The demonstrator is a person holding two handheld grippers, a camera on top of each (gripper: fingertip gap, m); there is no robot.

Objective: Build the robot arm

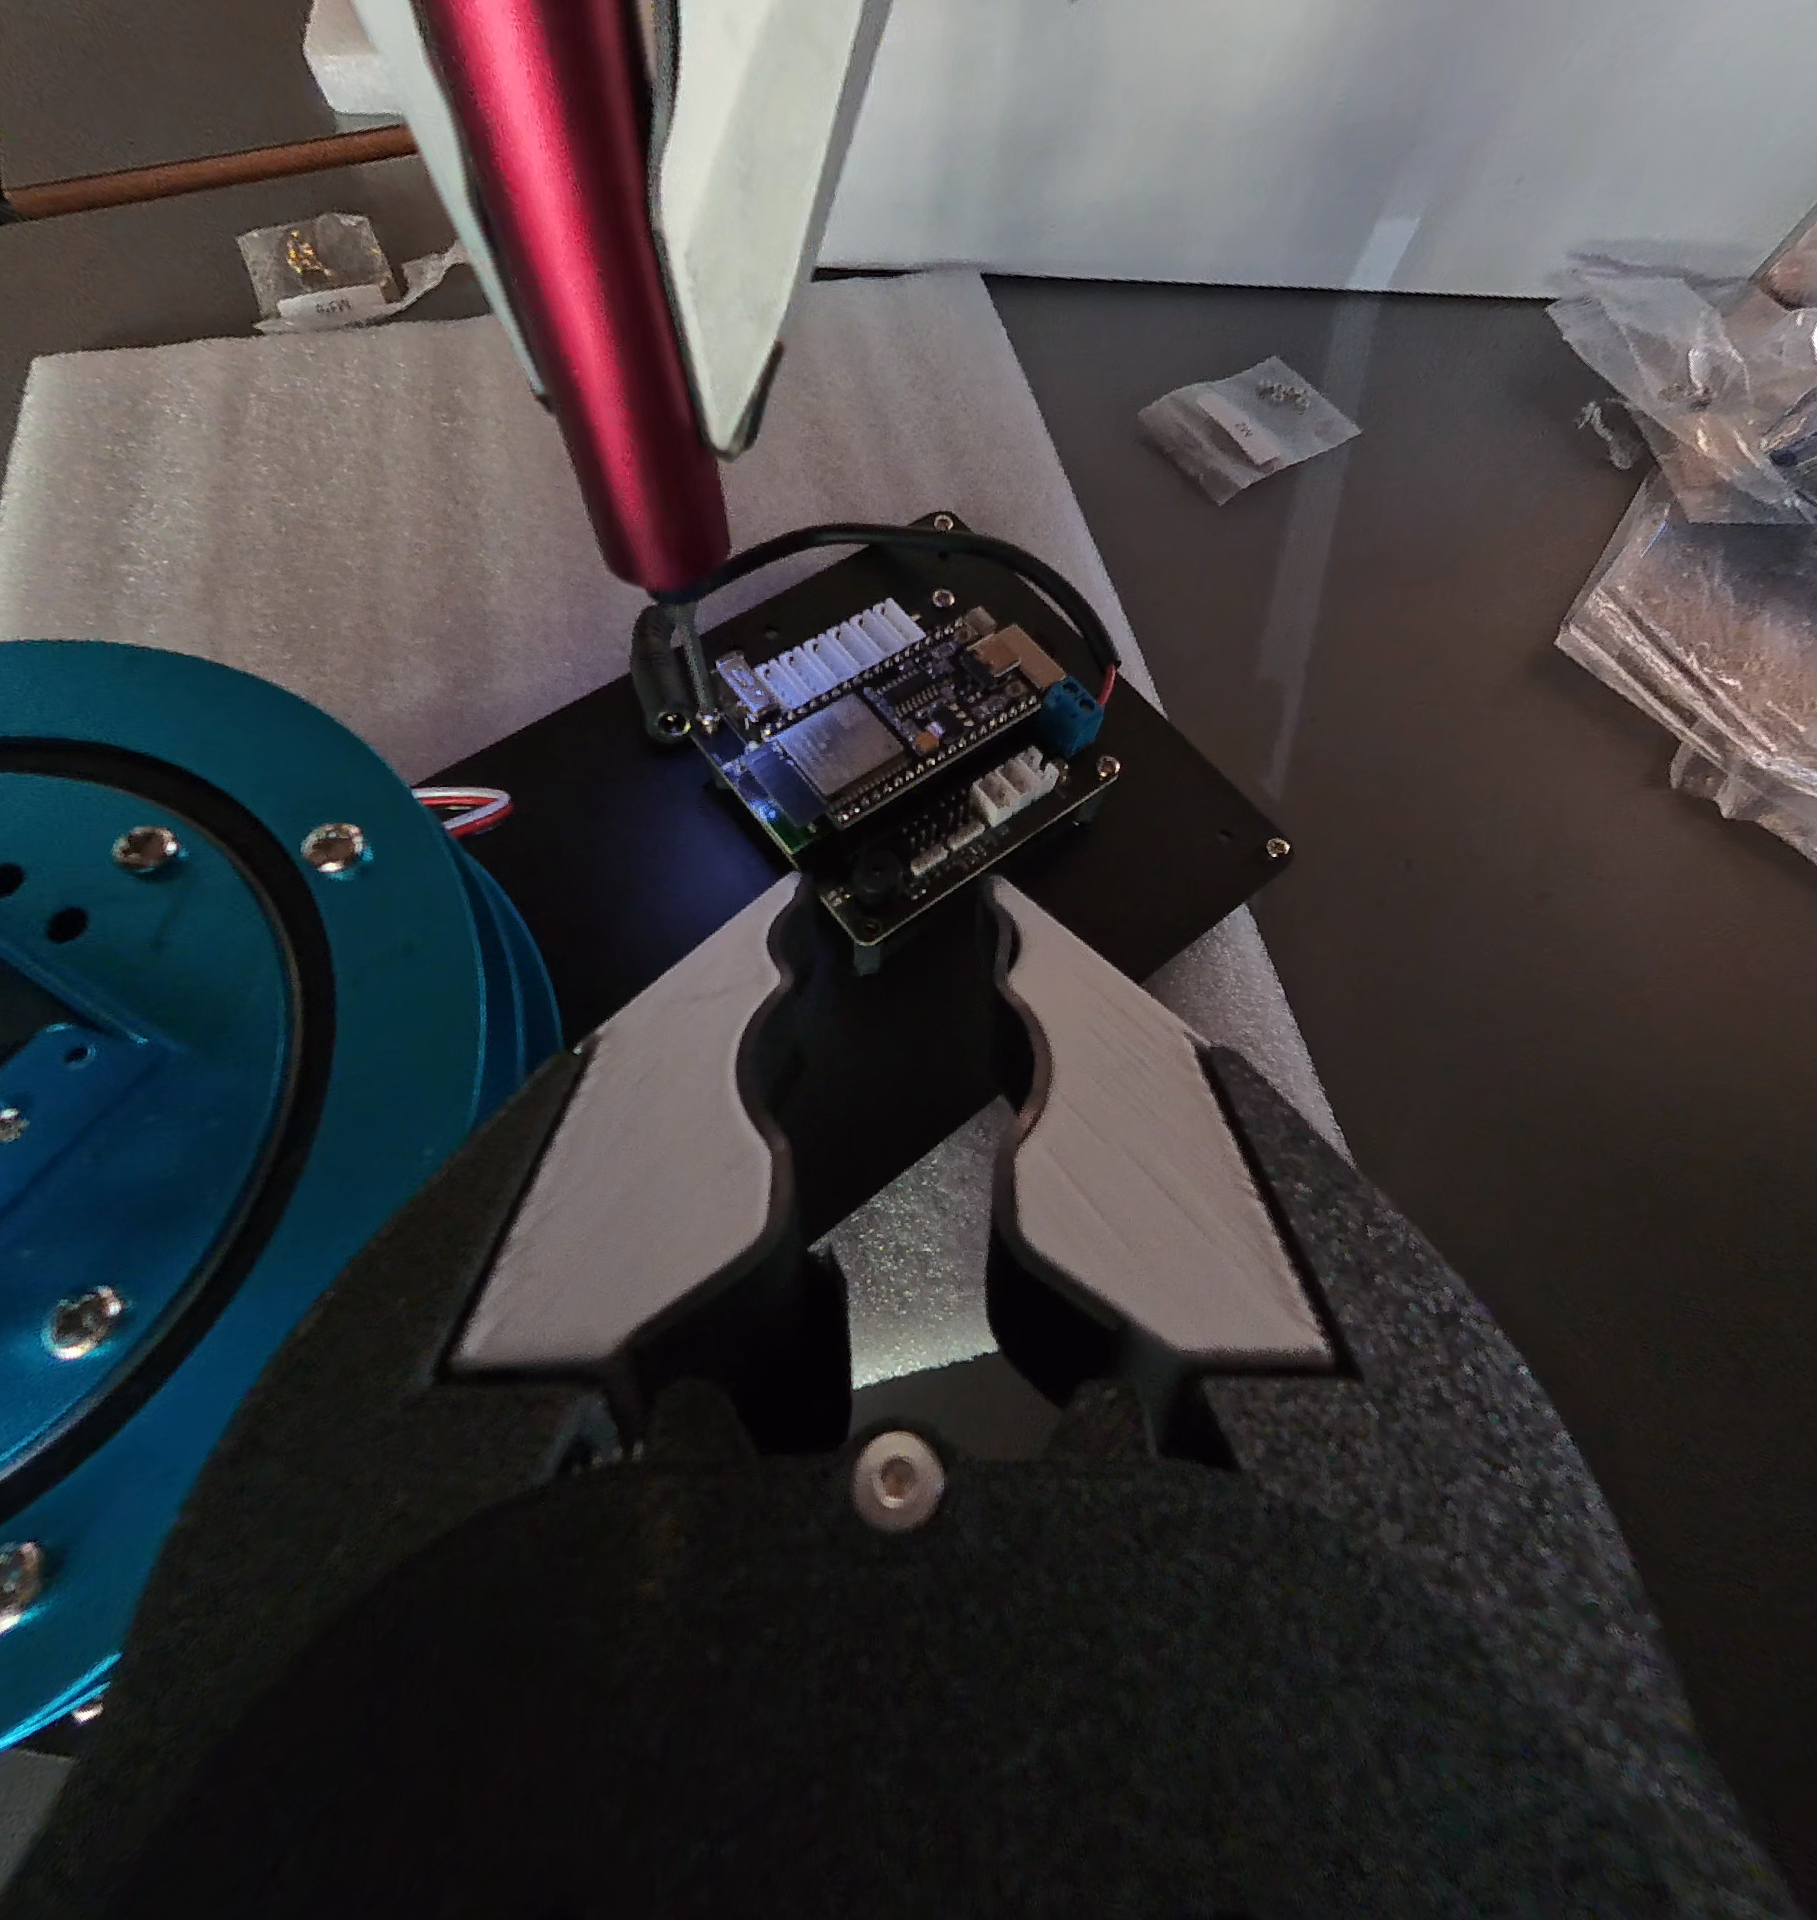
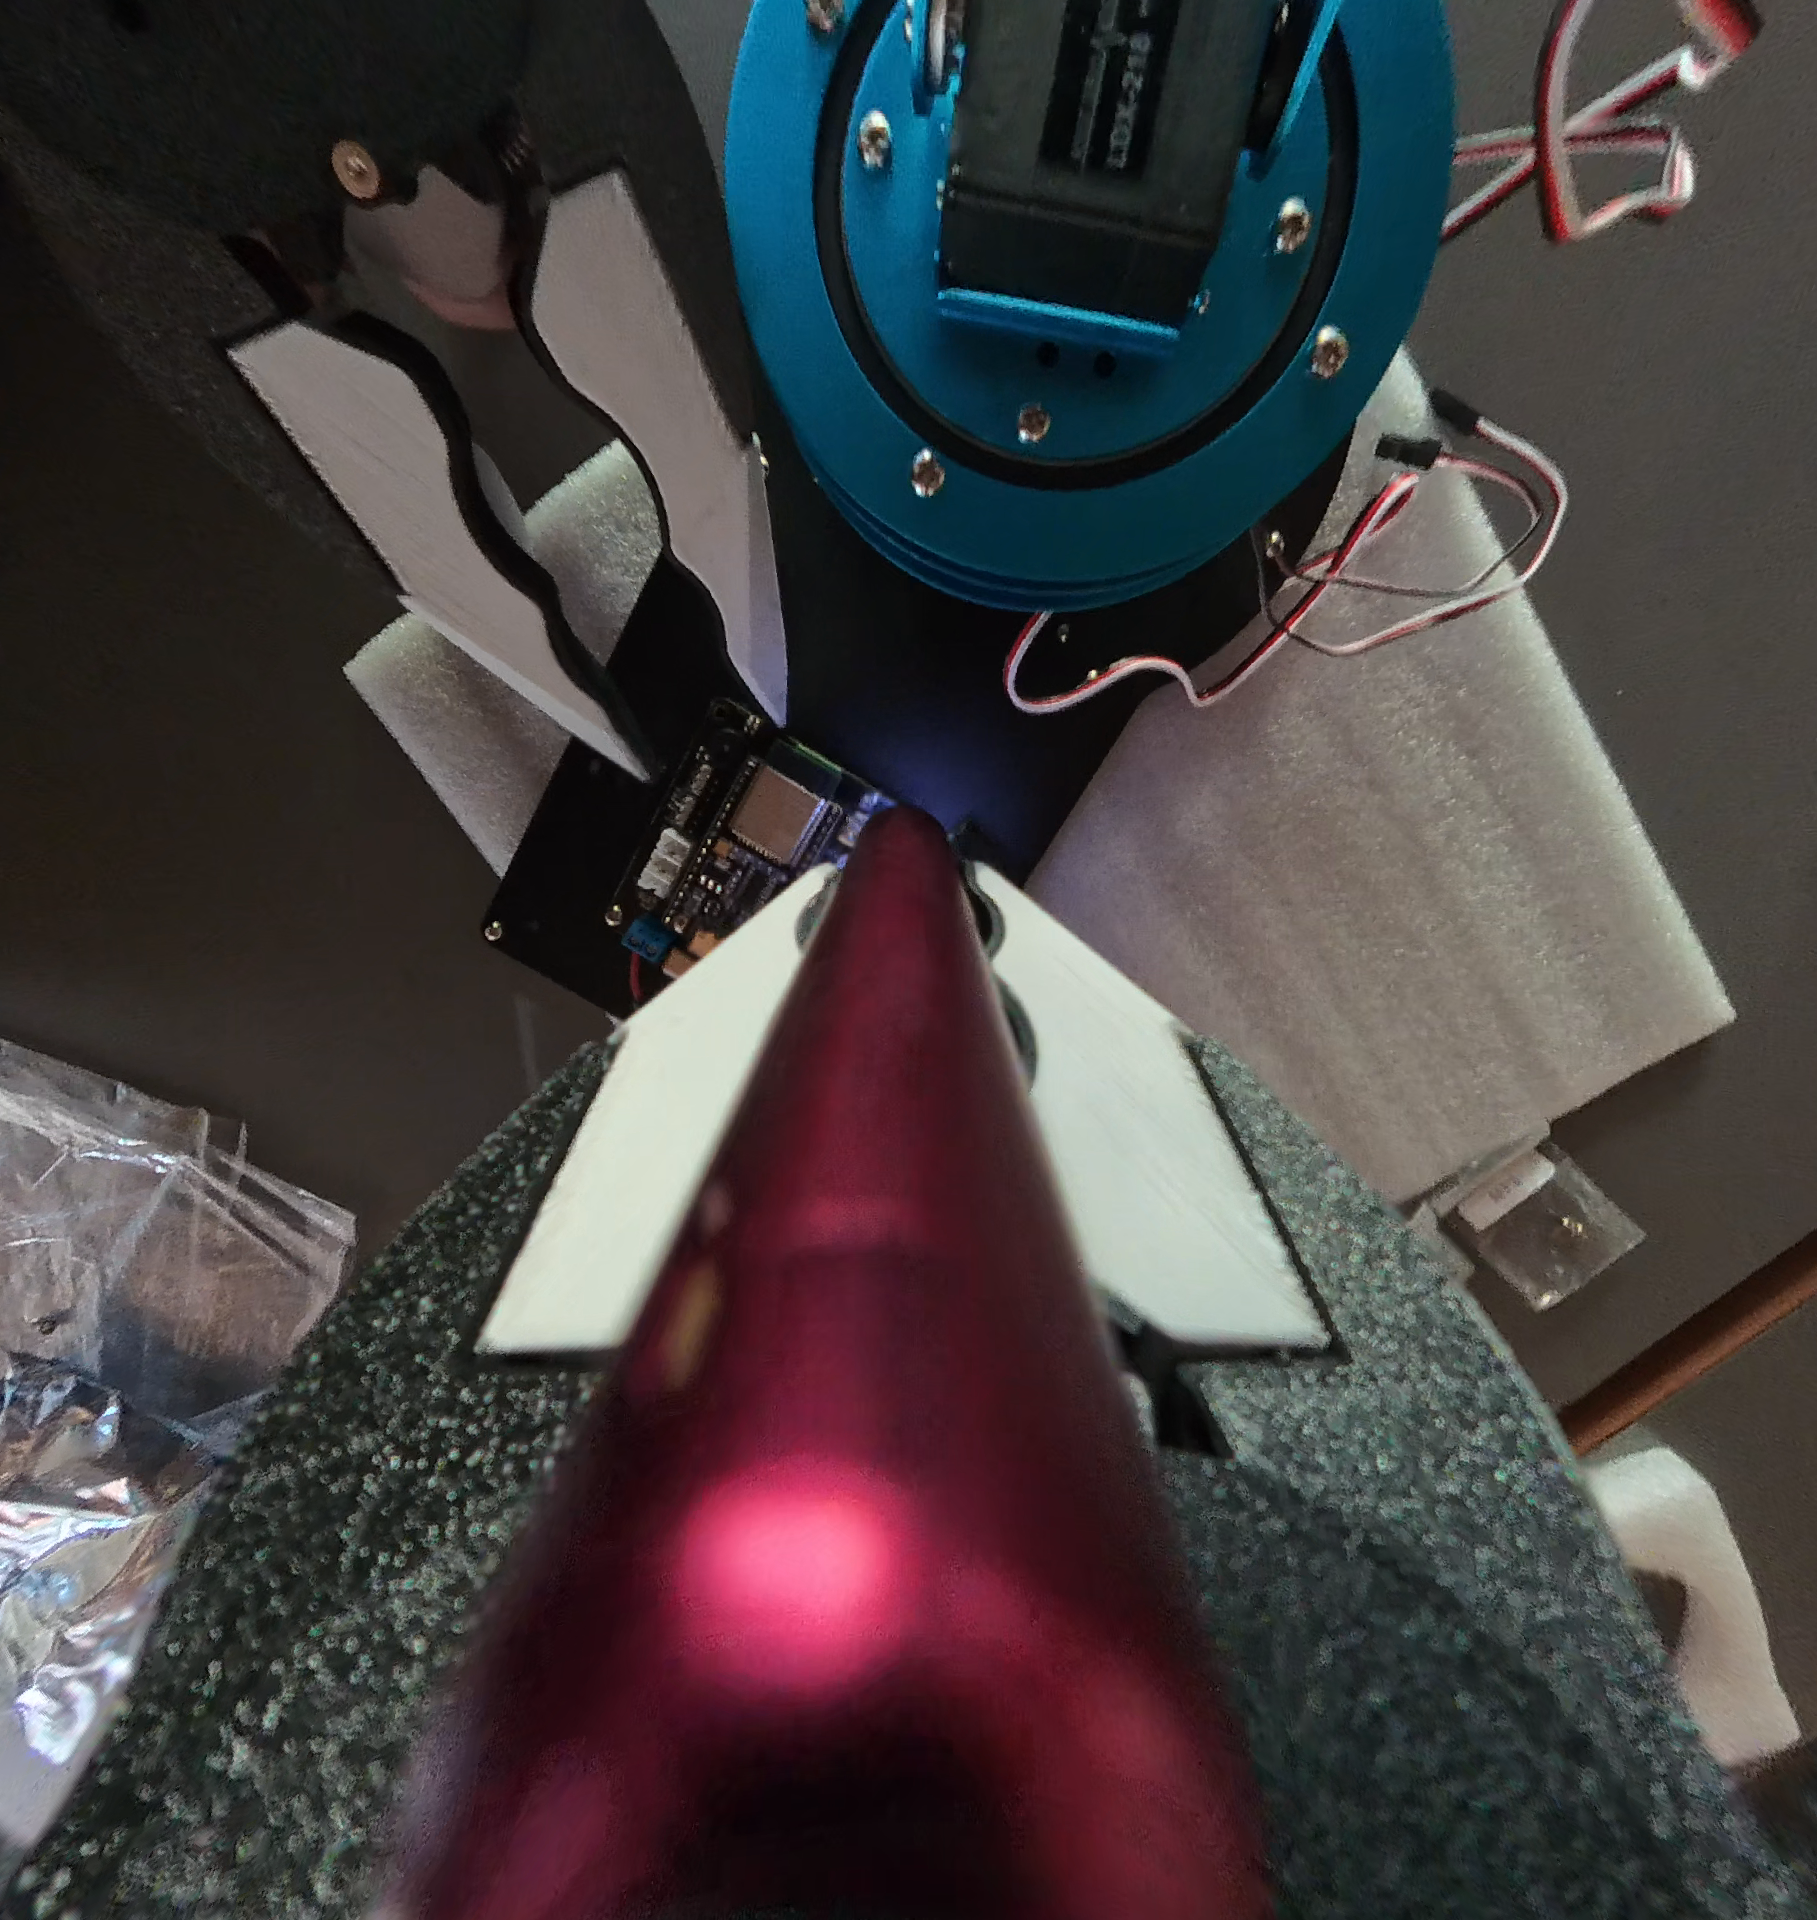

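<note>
While viewed from the left wrist, left gripper (image 1: 888,899) at centre, white fingers (image 1: 665,1122) spread, tips flanking the near corner of a circuit board (image 1: 914,748); contact with that corner cannot be told. Mounted on a black plate (image 1: 1174,894), itself on white foam sheet (image 1: 260,499). At 12 o'clock, red screwdriver (image 1: 592,312) pinched by the right gripper (image 1: 655,436), bit down at the board's 11 o'clock corner beside a black barrel plug (image 1: 665,675). At 9 o'clock, blue round metal base (image 1: 384,987) with silver screws. At 3 o'clock, silvery bags (image 1: 1735,582); at 2 o'clock, small clear packet (image 1: 1247,426).

Seen from the right wrist, red screwdriver (image 2: 883,1299) filling centre to 6 o'clock, clamped between white fingers (image 2: 655,1164) of the right gripper (image 2: 899,894). Just past its nose, circuit board (image 2: 748,842) on black plate (image 2: 561,883). At 11 o'clock, left gripper (image 2: 717,748), parted, tips at the board's far edge. At 12 o'clock, blue round metal base (image 2: 800,343) holding a black servo (image 2: 1091,156). At 2 o'clock, red-white-black wires (image 2: 1403,582) over foam sheet (image 2: 1351,883). At 8 o'clock, silvery bags (image 2: 104,1299).
</note>
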